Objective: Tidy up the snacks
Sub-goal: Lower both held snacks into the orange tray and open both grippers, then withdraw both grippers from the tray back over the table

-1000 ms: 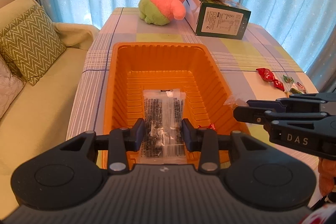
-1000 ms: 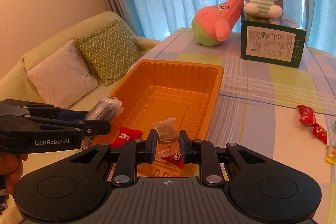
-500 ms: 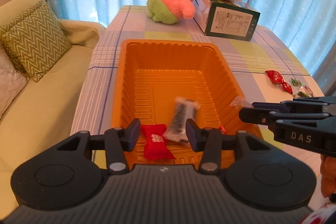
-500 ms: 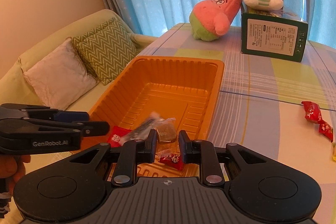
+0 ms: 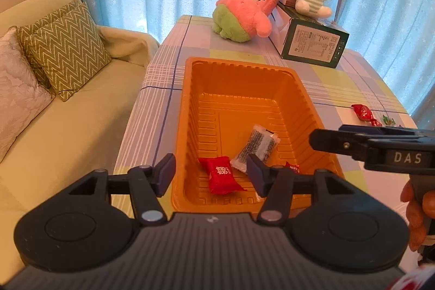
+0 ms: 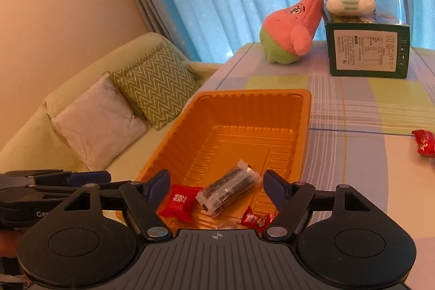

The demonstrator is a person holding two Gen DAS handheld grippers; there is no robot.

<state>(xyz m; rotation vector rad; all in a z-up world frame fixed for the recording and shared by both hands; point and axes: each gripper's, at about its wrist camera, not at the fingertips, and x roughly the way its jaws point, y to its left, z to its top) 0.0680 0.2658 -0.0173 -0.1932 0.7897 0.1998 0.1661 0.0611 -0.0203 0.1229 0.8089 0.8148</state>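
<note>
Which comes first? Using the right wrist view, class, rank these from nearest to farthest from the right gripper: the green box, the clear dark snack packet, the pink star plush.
1. Clear dark snack packet: in the orange tray, just beyond the right gripper.
2. Pink star plush: far end of the table, left of the box.
3. Green box: behind the plush, slightly farther.

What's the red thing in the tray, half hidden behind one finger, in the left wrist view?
Observer: A small red twist-wrapped candy. It lies on the floor of the orange tray, at the near end.
Operator: Is the right gripper holding anything? I only see it side-on.
Observer: No. The right gripper is opening, its fingers stand well apart, and neither pad touches a snack.
</note>
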